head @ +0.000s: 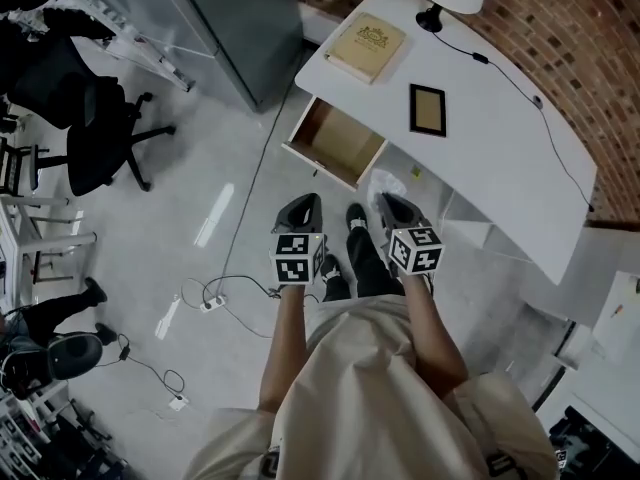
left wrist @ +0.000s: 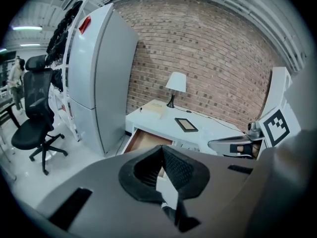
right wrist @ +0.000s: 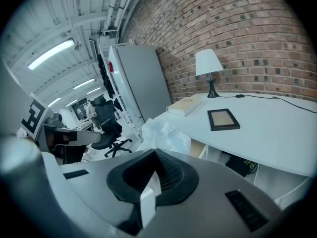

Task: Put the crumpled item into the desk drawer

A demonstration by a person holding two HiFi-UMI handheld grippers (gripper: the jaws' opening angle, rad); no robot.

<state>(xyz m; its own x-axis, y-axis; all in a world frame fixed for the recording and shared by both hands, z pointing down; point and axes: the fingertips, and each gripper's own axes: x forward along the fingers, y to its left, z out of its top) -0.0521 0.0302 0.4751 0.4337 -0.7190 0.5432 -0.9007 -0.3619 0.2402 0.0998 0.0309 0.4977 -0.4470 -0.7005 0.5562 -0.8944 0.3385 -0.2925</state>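
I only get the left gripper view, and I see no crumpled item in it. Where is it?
Observer: The right hand-held gripper is shut on it. It is a crumpled clear plastic bag, sticking out past the jaw tips.
Operator: Is it over the drawer yet?
Observer: No. In the head view the bag hangs to the right of the open drawer, not above it.
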